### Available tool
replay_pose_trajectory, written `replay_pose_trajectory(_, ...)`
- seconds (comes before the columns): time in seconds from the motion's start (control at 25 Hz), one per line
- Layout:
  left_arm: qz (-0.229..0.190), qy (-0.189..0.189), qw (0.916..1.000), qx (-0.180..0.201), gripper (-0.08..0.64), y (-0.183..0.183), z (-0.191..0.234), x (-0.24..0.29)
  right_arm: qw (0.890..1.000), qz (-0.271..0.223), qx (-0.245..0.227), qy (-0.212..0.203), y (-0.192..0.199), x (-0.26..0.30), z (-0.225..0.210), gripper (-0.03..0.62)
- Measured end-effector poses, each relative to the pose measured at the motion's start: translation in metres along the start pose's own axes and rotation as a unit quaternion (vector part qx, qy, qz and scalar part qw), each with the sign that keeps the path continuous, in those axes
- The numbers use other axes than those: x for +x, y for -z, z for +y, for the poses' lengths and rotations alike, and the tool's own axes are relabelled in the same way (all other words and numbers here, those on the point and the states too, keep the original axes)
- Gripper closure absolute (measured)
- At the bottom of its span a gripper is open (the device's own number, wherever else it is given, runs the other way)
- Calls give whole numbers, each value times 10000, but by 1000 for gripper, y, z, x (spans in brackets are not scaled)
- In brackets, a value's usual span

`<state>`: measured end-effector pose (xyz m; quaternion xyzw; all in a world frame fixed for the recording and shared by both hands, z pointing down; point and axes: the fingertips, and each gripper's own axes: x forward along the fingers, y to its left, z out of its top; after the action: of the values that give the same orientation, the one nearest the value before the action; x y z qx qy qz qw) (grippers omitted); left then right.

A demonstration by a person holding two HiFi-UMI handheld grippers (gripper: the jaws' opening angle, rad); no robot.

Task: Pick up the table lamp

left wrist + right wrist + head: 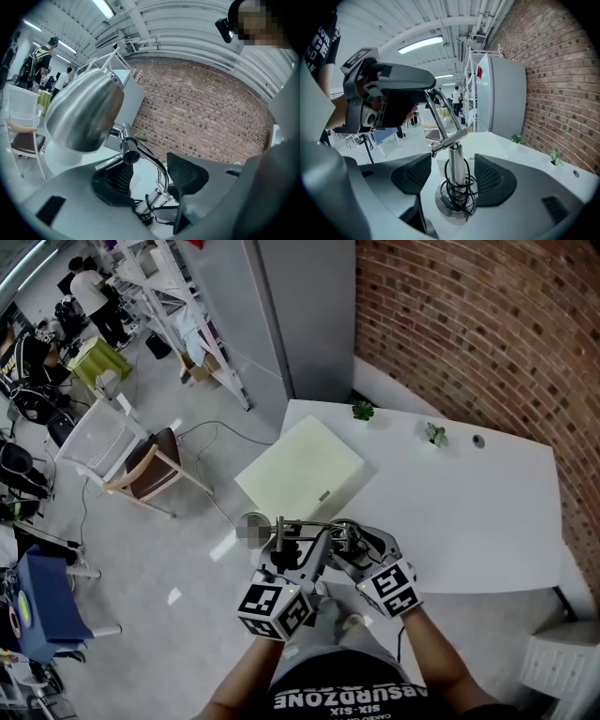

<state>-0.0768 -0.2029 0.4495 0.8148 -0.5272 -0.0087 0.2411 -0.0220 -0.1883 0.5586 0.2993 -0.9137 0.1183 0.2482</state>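
The chrome table lamp [84,112] stands unlifted at the near left corner of the white tabletop [469,512], with the right gripper [453,176] spread around its cord-wound stem and the left gripper [152,178] agape around its upper arm, so clamping and lifting appear to remain.

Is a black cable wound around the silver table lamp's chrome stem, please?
Yes, the black cable coils round the chrome stem just above its round base.

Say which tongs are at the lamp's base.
The right tongs: their jaws flank the cord-wrapped post above the base; the left tongs sit up by the shade.
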Motion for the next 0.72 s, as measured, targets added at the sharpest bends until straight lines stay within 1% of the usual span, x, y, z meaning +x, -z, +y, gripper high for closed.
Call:
replay_pose_trajectory(0.2,-21,-48,9999,-96,351,-1,1,6,10000,1,-46,-74,1,11,-1,331)
replay_pose_trajectory(0.48,-72,-191,9995,-242,351,-3,4,6,9999,65,-121,41,5,26,-6,333)
replay_pose_trajectory(0.64,-84,-248,9991,-329,353,-3,5,7,9998,81,-106,143,7,31,-10,359)
replay_pose_trajectory(0.68,-84,-213,9992,-337,359,-3,4,7,9998,74,-95,147,7,32,-11,376)
replay_pose_trajectory(0.72,-87,-175,9992,-343,382,-4,3,8,9999,62,-81,139,8,33,-10,387)
